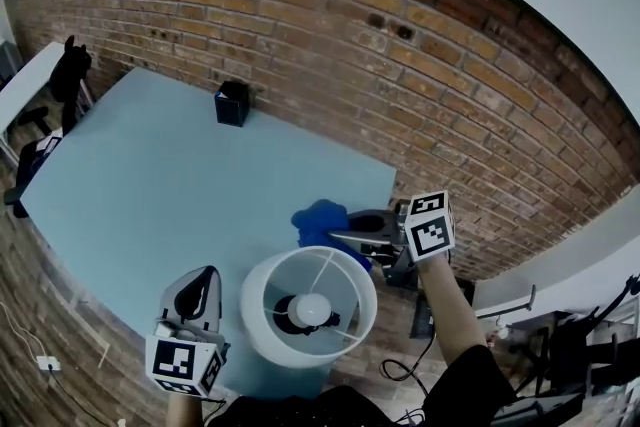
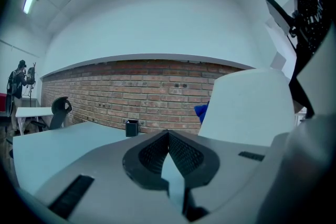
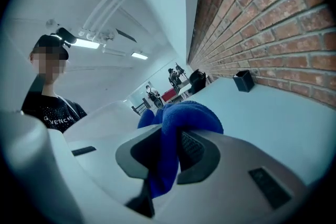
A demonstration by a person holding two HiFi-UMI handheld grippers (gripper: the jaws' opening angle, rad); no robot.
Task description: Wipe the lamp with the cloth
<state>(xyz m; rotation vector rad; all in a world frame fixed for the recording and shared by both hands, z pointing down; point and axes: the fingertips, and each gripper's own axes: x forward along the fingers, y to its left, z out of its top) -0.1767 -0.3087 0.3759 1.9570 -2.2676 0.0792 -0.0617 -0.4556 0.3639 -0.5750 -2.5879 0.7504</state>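
A white lamp (image 1: 308, 305) with a round open shade stands at the near edge of the pale blue table (image 1: 170, 175); its bulb shows from above. My right gripper (image 1: 345, 237) is just beyond the shade's far right rim, shut on a blue cloth (image 1: 320, 220) that bunches out past the jaws. In the right gripper view the cloth (image 3: 176, 128) fills the gap between the jaws, with the shade (image 3: 31, 165) at left. My left gripper (image 1: 200, 287) hovers left of the shade, shut and empty. In the left gripper view, the shade (image 2: 247, 107) rises at right.
A small black box (image 1: 232, 102) stands at the table's far edge by the brick wall (image 1: 400, 65). A black chair (image 1: 68, 75) and a white desk are at far left. Cables and equipment lie on the floor at right (image 1: 560, 345).
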